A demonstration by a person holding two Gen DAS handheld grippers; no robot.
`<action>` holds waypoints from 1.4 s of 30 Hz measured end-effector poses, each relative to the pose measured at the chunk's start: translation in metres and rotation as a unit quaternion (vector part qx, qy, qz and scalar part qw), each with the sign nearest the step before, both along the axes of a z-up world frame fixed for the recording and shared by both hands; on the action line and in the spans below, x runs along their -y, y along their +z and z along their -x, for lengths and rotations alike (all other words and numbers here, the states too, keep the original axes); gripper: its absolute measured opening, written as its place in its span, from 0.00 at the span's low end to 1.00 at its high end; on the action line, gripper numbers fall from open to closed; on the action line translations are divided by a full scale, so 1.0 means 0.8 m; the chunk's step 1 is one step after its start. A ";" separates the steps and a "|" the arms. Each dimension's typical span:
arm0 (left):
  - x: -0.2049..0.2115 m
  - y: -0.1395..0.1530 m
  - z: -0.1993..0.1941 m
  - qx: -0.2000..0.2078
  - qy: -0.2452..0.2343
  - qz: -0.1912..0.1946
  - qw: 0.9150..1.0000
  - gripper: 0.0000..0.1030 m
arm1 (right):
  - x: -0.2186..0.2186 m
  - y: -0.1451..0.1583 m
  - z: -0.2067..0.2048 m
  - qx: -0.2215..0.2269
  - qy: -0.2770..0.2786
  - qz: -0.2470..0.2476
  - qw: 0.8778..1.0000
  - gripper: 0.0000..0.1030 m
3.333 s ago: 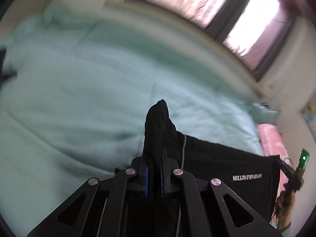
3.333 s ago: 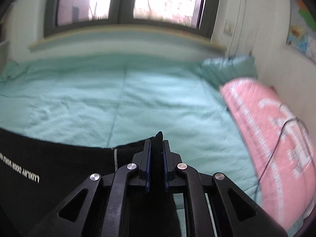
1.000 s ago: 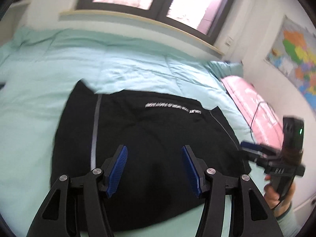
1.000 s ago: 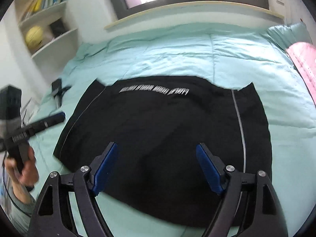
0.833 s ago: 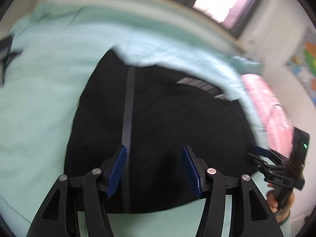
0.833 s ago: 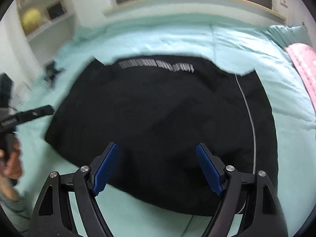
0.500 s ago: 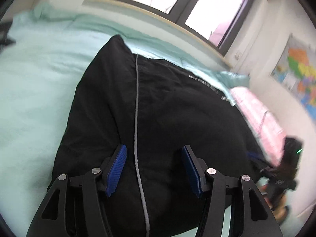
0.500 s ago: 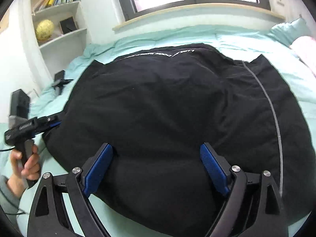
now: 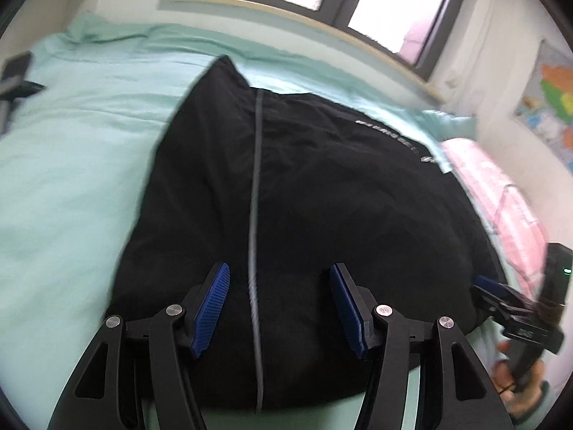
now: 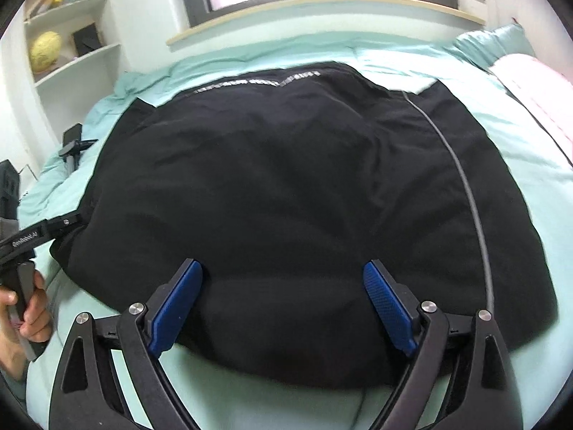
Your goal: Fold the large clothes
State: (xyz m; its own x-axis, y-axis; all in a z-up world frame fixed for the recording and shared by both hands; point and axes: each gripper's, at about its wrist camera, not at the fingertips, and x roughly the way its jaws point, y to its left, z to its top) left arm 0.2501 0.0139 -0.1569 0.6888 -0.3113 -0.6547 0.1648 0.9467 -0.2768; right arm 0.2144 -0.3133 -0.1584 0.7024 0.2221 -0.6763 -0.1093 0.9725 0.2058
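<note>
A large black garment (image 9: 322,215) with a thin grey side stripe (image 9: 255,193) and white lettering lies spread flat on the mint-green bed; it also fills the right wrist view (image 10: 286,186). My left gripper (image 9: 279,304) is open and empty, low over the garment's near edge, straddling the stripe. My right gripper (image 10: 283,304) is open and empty over the near edge, further right. The right gripper shows at the garment's right corner in the left wrist view (image 9: 501,297); the left one at its left corner in the right wrist view (image 10: 53,229).
The mint-green duvet (image 9: 71,165) surrounds the garment. A pink quilt (image 9: 501,208) lies along the right side by the wall. A small black object (image 10: 73,147) rests on the bed at the left. White shelves (image 10: 64,53) stand at the far left, a window sill (image 10: 322,7) behind.
Both grippers let go of the garment, which now lies spread on the bed. In the last second both have dropped low to its near edge, jaws staying open.
</note>
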 end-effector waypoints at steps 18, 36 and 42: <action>-0.088 0.175 -0.016 0.031 0.011 0.022 0.999 0.62 | 0.217 0.128 -0.009 -0.033 -0.074 -0.060 0.995 0.92; -0.157 -0.041 -0.175 -0.192 -0.053 0.358 0.912 0.62 | 0.267 -0.040 -0.155 -0.149 0.003 -0.262 0.953 0.92; -0.147 -0.018 -0.160 -0.181 -0.054 0.258 0.947 0.66 | 0.258 -0.031 -0.139 -0.145 0.028 -0.249 0.957 0.92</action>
